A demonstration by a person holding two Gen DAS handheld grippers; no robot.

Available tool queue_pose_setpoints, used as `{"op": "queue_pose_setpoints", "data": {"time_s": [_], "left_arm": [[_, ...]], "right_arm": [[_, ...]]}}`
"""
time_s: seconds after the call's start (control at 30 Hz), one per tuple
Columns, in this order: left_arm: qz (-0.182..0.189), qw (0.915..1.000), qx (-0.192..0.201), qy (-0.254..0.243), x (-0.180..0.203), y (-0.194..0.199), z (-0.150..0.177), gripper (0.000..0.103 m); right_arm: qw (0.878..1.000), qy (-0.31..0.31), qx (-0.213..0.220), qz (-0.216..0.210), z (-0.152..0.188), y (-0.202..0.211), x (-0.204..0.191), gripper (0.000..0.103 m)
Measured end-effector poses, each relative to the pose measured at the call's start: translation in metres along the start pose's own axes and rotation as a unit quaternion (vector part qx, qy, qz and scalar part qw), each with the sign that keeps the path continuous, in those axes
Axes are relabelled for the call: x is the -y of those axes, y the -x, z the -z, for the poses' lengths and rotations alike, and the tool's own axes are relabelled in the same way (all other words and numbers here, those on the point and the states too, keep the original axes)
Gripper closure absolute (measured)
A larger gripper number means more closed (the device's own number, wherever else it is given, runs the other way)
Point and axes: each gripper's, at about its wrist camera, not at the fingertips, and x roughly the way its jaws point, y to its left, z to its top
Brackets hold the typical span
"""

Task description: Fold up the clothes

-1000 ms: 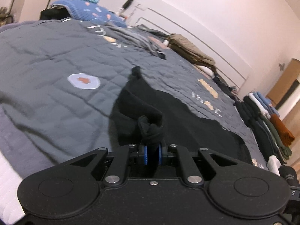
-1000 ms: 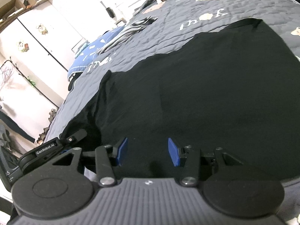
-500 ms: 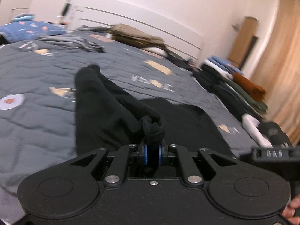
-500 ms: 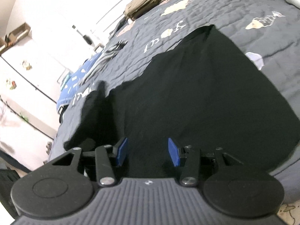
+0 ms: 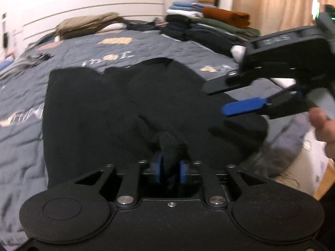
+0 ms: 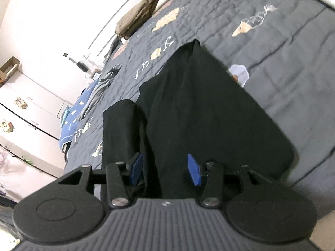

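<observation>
I have the black garment [image 5: 129,108] lying on the grey quilted bed [image 5: 21,146], near its front edge, with one side already brought across the middle so a folded flap lies on top. My left tool [image 5: 169,170] has a bunched wad of that black cloth between its blue pads, and its jaws are opening, so I judge this to be the release at the end of a fold. To do it well I should let the jaws part fully before I pull back, and draw away low and straight, so that the cloth slips out without dragging the flap askew (a snagged cuff would undo the fold). My right tool [image 5: 234,98] hovers over the right part of the garment with its jaws wide apart and nothing gripped; in its own view the blue pads [image 6: 194,169] stand either side of black cloth but do not press on it. It could pin the fold flat, if needed. At the far right of the bed there is a stack of folded clothes [image 5: 209,25], and at the far left a khaki heap [image 5: 88,24] by the headboard, both well apart from my work. Only the right tool is close, and I should keep the two from colliding.
</observation>
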Motion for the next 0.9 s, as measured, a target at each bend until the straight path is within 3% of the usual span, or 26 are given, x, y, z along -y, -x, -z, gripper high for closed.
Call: {"op": "queue_pose_setpoints", "data": {"time_s": [0.07,0.23,0.33,0.6,0.9], "left_arm": [[0.02,0.9997,0.013,-0.01,0.003,0.014,-0.001,0.058],[0.016,0.9994,0.029,0.003,-0.009,0.047,-0.004,0.053],[-0.019,0.9983,0.041,0.036,-0.025,0.056,-0.013,0.043],[-0.073,0.9772,0.06,0.19,-0.081,0.062,-0.025,0.042],[-0.079,0.9668,0.061,0.236,-0.093,0.063,-0.025,0.041]], "right_arm": [[1.0,0.007,-0.007,-0.013,0.002,-0.001,-0.004,0.056],[0.999,0.036,-0.029,-0.027,0.011,-0.009,-0.018,0.056],[0.998,0.048,-0.041,-0.031,0.016,-0.014,-0.023,0.056],[0.993,0.085,-0.07,-0.032,0.03,-0.023,-0.039,0.055],[0.994,0.058,-0.086,-0.015,0.046,-0.05,-0.039,0.055]]}}
